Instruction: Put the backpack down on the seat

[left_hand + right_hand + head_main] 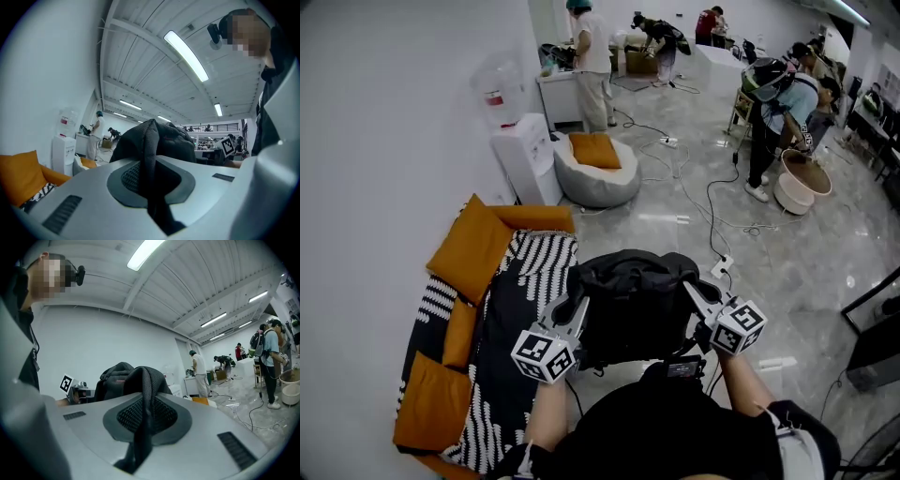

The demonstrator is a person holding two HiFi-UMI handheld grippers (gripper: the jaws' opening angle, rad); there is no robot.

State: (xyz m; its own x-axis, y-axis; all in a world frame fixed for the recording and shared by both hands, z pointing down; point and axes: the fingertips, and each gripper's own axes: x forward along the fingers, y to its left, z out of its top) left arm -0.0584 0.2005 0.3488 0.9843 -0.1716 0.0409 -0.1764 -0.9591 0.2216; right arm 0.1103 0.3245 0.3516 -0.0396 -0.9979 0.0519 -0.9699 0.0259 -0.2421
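Left gripper (570,311) and right gripper (697,295) each pinched narrow on a mesh strap (150,159) of the black backpack (633,300), one per side to keep it level, held up beside the striped sofa seat (534,262), not yet set down.

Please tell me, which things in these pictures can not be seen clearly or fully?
- Head view: the backpack hides its own underside; whether it touches the seat cannot be told.
- Left gripper view: the strap goes down between the shut jaws; its lower end is hidden there.
- Right gripper view: the same for its strap.
- Head view: a dark object is cut off by the right edge.
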